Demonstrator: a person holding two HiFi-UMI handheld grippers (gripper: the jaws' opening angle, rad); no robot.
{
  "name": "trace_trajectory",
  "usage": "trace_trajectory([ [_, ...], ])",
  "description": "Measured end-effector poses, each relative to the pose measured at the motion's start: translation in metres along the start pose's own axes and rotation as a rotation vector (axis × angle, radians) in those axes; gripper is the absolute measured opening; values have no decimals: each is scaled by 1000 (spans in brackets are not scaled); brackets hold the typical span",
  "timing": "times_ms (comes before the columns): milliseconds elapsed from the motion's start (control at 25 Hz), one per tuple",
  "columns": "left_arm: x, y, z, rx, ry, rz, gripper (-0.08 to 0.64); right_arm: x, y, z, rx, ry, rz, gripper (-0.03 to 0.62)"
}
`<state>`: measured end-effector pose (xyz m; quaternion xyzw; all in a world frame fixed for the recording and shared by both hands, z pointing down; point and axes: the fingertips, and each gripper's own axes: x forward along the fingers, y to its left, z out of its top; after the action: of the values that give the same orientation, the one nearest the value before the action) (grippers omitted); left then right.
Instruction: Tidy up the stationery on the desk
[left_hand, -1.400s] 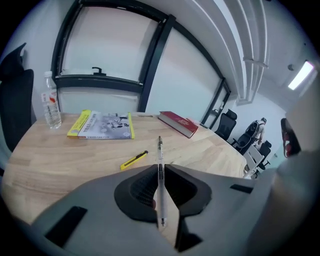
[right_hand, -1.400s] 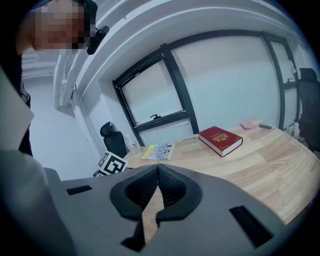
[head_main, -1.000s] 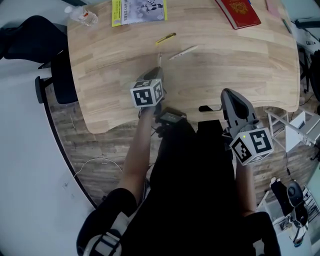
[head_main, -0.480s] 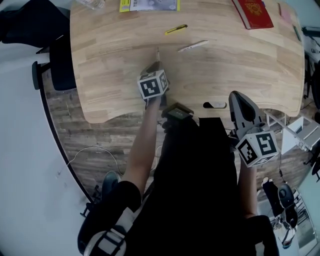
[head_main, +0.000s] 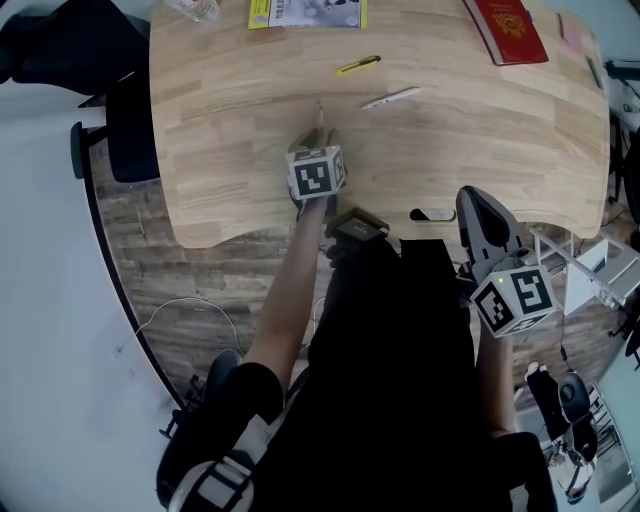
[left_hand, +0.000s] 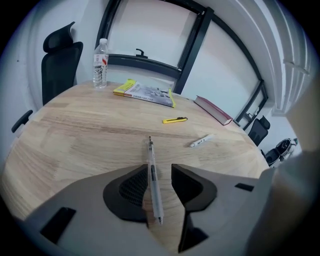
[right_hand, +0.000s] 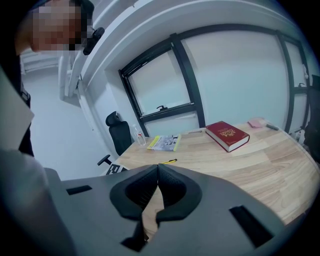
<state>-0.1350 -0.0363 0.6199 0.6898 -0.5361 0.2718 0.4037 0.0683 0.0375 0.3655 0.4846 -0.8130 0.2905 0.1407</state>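
Left gripper (left_hand: 159, 172) open around a pen; right gripper (right_hand: 158, 167) closed on nothing.
Pen (left_hand: 152, 180): slim clear plastic with a dark core, lying flat on the light wood-grain surface (left_hand: 75, 140) between the left jaws. It sits against the left ribbed pad, with a gap to the right one. Right jaws meet at the tips, at the near edge of the surface. Farther out are a yellow utility knife (left_hand: 175, 120) and a white marker (left_hand: 201, 141), print too small to read. Yellow-edged booklet (left_hand: 145, 92), cover text not legible. Thick red book (right_hand: 228, 135) has a gold emblem, title unreadable. Clear water bottle (left_hand: 100, 64) with a red-and-white label, also unreadable, stands at the far left edge by a black chair (left_hand: 60, 65).
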Motion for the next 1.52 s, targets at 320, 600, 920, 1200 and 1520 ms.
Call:
trace_trajectory([
  [320,-9,-2,22,100,-21,-1,143,2,2,3,17,-15,-1,20],
  [600,-8,-40,67,356,-68,-114,143,3,-2,6,26,-24,-14,20],
  [920,21,-101,93,614,-43,-251,156,-7,-15,7,45,-24,-68,20],
  [1200,60,-134,60,871,65,-257,156,-29,-38,-3,84,-22,-136,20],
  [1520,85,-135,45,964,139,-193,116,-42,-57,-4,108,-35,-156,20],
])
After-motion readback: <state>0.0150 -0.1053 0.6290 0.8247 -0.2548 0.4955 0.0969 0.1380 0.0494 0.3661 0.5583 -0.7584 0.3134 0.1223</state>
